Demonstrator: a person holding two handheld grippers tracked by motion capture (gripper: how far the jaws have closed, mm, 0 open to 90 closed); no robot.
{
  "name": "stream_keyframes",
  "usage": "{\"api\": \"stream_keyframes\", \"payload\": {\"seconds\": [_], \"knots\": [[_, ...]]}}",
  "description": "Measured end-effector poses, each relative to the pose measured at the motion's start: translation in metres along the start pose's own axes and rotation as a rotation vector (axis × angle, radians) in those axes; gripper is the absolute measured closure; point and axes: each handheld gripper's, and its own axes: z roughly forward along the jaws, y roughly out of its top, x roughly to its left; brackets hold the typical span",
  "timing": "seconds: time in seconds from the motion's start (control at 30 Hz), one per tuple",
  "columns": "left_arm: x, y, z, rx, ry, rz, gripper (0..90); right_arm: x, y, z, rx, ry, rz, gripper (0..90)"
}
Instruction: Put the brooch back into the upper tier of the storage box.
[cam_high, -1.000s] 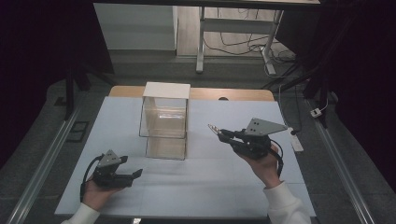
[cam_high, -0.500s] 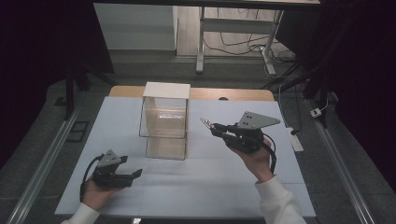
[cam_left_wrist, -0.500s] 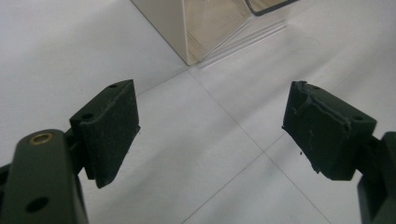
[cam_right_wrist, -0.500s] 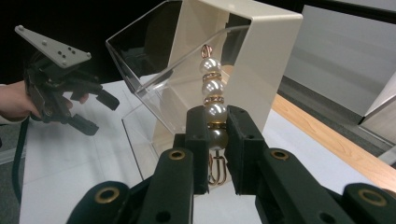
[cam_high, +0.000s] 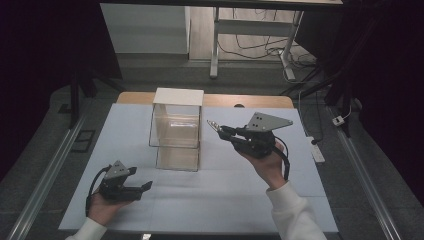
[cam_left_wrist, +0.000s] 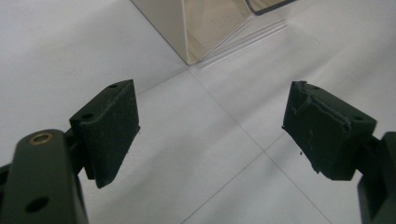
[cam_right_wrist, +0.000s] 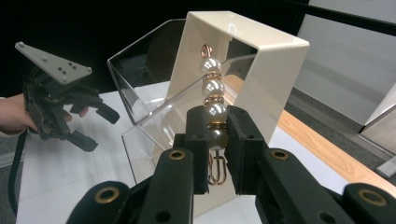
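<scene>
Since the earlier shots, only my right hand is shifting: it's creeping up and in toward the clear box, while the left one is parked exactly where it was.

Going left to right. My left gripper (cam_high: 142, 188) is sitting low on the white table cover (cam_high: 220, 200), near the front left, and its jaws are hanging wide apart with nothing between them. In the left gripper view I'm just looking past the two black pads (cam_left_wrist: 112, 128) at bare white surface, with a corner of the box at the top edge.

Next over, the clear acrylic display box (cam_high: 176, 131) is standing upright around the middle of the cover, with a cream-white panel folded over its top and back. It's well apart from the left gripper.

Then the right gripper (cam_high: 220, 129) is hovering in the air just beside the box's right side, pointing at it, with the grey plate on top. Its jaws are clamped on a short pearl strand (cam_right_wrist: 212, 100): four pearls with little gold spacers, a ring at the top and a clasp at the bottom. The pads are pinching the lowest pearl, and the rest is sticking straight up in front of the cream panel, not touching the box as far as I can tell.
</scene>
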Motion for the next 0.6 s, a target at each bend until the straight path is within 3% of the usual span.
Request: {"api": "stream_keyframes", "payload": {"seconds": [0.6], "knots": [[0.001,0.0,0.0,-0.002,0.0,0.001,18.3,0.0,0.011,0.019,0.003,0.016,-0.002,78.7]]}}
